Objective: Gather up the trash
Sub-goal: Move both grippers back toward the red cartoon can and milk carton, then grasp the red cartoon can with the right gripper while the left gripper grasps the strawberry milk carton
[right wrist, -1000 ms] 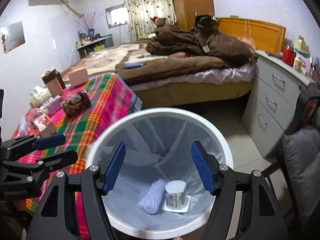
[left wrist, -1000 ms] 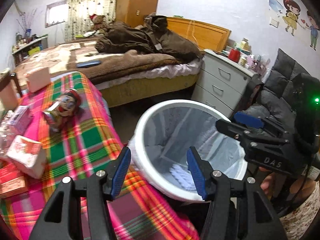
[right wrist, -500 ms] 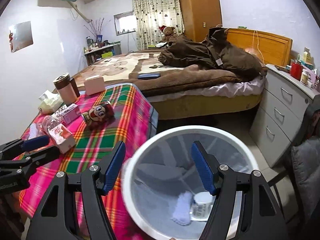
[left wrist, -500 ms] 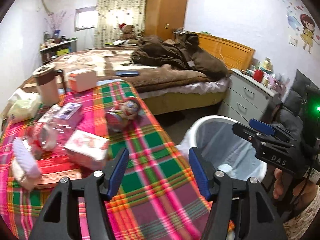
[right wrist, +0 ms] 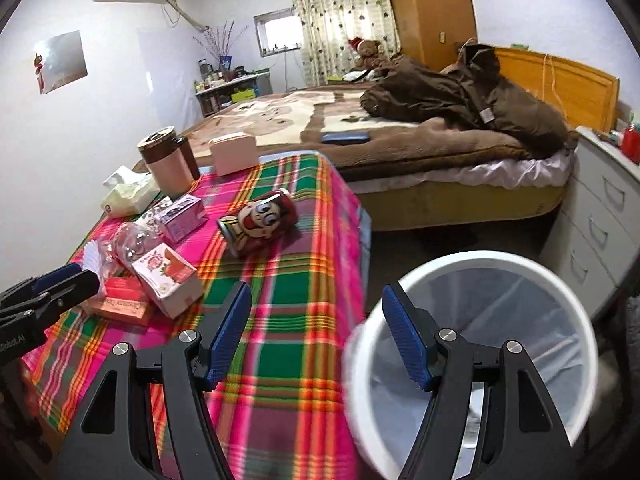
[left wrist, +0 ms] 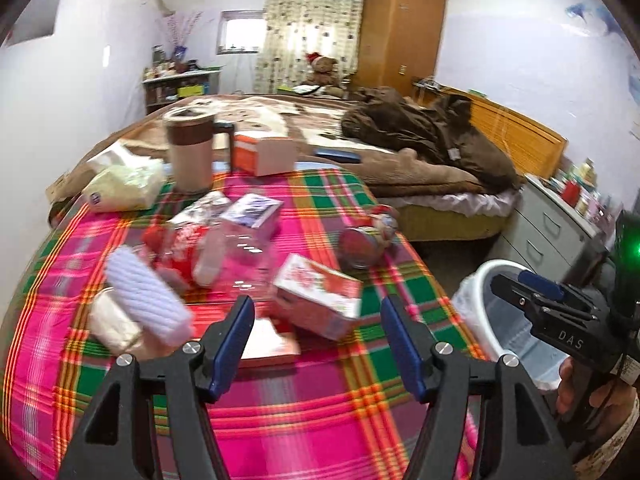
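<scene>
With both grippers empty and spread wide, the left gripper (left wrist: 316,340) faces the red-and-white carton (left wrist: 318,296) on the plaid table (left wrist: 360,432), likely the next pick. The right gripper (right wrist: 316,332) hangs by the lined white bin (right wrist: 492,264) beside the table, within dropping reach.

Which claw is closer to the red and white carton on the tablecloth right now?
Left. The left claw hangs open just short of the red and white carton, which sits framed between its fingers. The right claw is open farther right, by the white bin.
</scene>
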A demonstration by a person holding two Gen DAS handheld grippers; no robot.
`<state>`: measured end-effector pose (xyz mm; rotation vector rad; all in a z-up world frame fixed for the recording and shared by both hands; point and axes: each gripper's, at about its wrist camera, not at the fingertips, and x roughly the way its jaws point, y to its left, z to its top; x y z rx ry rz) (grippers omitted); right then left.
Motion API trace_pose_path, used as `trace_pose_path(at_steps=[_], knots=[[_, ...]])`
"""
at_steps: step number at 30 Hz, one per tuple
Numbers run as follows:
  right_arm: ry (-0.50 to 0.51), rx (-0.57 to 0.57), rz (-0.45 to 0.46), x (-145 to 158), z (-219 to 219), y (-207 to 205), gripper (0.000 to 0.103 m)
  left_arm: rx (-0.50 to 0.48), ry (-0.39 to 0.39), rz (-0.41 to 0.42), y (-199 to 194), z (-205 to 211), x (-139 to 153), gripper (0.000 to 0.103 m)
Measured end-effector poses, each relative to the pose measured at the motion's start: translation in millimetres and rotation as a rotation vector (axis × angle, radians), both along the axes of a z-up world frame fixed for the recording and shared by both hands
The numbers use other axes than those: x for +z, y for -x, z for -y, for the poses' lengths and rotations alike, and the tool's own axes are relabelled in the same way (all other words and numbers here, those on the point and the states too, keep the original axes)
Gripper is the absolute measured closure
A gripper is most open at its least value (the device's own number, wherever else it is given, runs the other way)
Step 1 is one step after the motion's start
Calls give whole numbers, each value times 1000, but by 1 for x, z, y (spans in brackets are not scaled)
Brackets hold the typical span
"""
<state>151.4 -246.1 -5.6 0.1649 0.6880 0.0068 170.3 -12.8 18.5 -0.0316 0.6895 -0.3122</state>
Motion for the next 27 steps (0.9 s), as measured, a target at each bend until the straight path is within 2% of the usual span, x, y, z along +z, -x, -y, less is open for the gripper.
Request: trace_pose_path(at_steps=[6, 10, 16, 23, 27], knots=[[-34, -5, -33, -8, -15, -30, 34, 96, 4, -18, -20, -38, -5, 35], [-59, -3, -38, -11, -22, -52, 34, 123, 6, -22, -32, -51, -9, 35], [-62, 8, -60, -13, -29, -88, 34, 55, 35, -63, -45, -41, -24, 34], [-74, 20, -128, -24, -36, -121, 34, -14, 36, -98, -55, -15, -37, 33], [-73, 55, -145, -22, -40, -135, 34, -55, 33, -109, -58, -2, -41, 24]])
